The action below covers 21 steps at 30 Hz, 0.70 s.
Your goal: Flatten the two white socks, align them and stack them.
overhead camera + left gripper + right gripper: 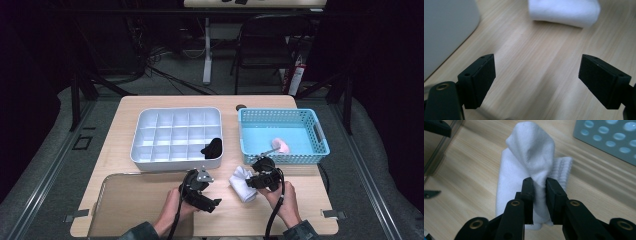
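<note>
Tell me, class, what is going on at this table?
A person works with a gripper in each hand. The right gripper pinches a fold of a white sock lying on the wooden table, just in front of the blue basket. The left gripper stands open over bare wood, holding nothing. A dark sock sits in one compartment of the white divided tray; something pink lies in the basket.

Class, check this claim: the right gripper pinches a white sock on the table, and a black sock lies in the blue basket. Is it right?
Not quite. The black sock lies in the grey divided tray, as the high view shows. The right gripper does pinch the white sock.
</note>
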Motion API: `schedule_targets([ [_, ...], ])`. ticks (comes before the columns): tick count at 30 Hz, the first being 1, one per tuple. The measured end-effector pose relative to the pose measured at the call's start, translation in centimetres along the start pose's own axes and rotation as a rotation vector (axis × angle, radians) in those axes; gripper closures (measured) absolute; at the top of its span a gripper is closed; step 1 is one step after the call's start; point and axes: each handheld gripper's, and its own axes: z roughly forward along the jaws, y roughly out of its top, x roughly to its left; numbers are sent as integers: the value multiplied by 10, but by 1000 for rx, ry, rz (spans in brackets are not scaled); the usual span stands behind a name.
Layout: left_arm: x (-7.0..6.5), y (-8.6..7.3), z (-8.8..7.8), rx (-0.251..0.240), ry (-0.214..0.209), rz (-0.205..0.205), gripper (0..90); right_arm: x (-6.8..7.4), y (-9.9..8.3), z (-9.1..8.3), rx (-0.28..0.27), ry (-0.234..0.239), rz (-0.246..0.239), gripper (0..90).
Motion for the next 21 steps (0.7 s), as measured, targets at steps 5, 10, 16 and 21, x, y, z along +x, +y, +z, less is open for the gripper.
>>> schedule_targets([
  [5, -17, 7, 10, 12, -2, 27, 152, -6, 0, -3, -64, 91, 16, 652],
  [10, -16, 6, 10, 0, -6, 19, 155, -9, -2, -25, -145, 92, 15, 596],
  [16, -12, 6, 2, -36, 23, 14, 180, -17, -6, -11, -53, 38, 9, 566],
  [21, -9, 6, -3, -47, 39, 10, 207, -12, -6, 5, 37, -4, -24, 702],
])
